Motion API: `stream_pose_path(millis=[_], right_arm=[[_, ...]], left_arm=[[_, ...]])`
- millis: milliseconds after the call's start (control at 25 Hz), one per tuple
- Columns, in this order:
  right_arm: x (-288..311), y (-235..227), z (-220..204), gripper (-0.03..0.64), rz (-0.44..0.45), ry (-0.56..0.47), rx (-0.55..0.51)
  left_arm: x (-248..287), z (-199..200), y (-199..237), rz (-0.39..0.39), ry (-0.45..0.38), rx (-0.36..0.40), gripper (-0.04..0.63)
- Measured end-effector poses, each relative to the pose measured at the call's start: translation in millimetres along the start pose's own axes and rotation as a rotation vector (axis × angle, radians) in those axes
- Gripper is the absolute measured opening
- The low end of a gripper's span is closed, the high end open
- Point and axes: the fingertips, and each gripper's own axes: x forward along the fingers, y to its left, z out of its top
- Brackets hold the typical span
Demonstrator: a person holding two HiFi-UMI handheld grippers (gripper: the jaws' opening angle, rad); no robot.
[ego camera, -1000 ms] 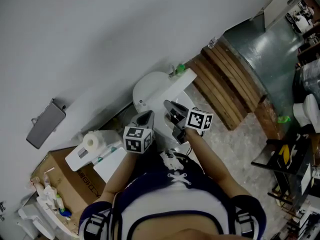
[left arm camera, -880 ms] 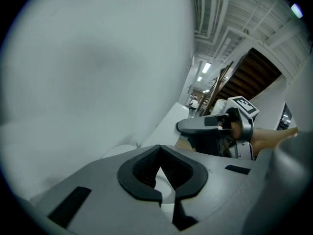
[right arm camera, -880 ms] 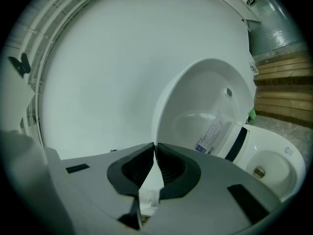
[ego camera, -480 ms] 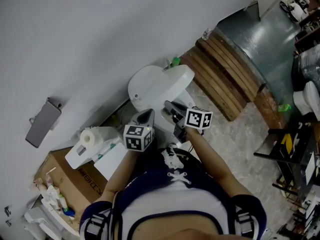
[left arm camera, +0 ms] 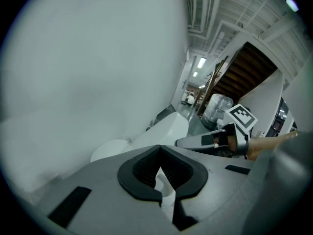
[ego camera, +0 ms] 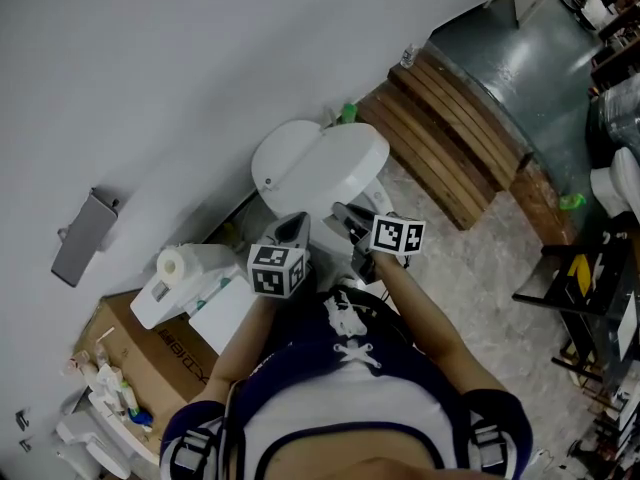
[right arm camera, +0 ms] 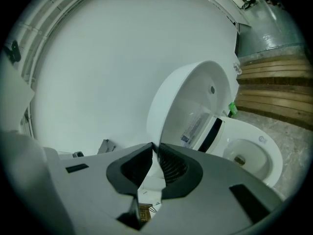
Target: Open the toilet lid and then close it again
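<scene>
From the head view, the lid (ego camera: 350,158) changed most. A second earlier we saw it as a narrow slab, nearly edge-on. Half a second later it had rounded out, and at the end it showed us a broad, rounded white face. Which way it swung we could not tell from above. The toilet (ego camera: 282,168) slid up and left in our view, so the left gripper (ego camera: 298,226) and the right gripper (ego camera: 341,210) sat slightly further right against it.
</scene>
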Motion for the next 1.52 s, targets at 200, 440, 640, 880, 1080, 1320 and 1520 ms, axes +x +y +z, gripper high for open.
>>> stream_pose_path(millis=[200, 440, 640, 880, 1080, 1320, 1520], right_arm=[[-14, -15, -11, 0.023, -0.02, 0.011, 0.007], [-24, -25, -21, 0.025, -0.018, 0.014, 0.024], [-28, -32, -28, 0.026, -0.019, 0.02, 0.023], [-35, -42, -37, 0.03, -0.029, 0.016, 0.041], [-41, -52, -45, 0.037, -0.044, 0.019, 0.053], [-45, -60, -56, 0.046, -0.061, 0.012, 0.067], [-49, -67, -60, 0.051, -0.066, 0.01, 0.079]], left_arm=[[1, -9, -17, 0.003, 0.019, 0.014, 0.006], [-3, -21, -33, 0.015, 0.042, 0.027, 0.006], [-6, -30, -37, 0.034, 0.066, 0.039, 0.006], [-5, -35, -46, 0.038, 0.084, 0.056, 0.006], [-2, -32, -51, 0.029, 0.09, 0.084, 0.006], [4, -44, -54, 0.01, 0.124, 0.092, 0.006], [16, -61, -57, -0.008, 0.161, 0.097, 0.006]])
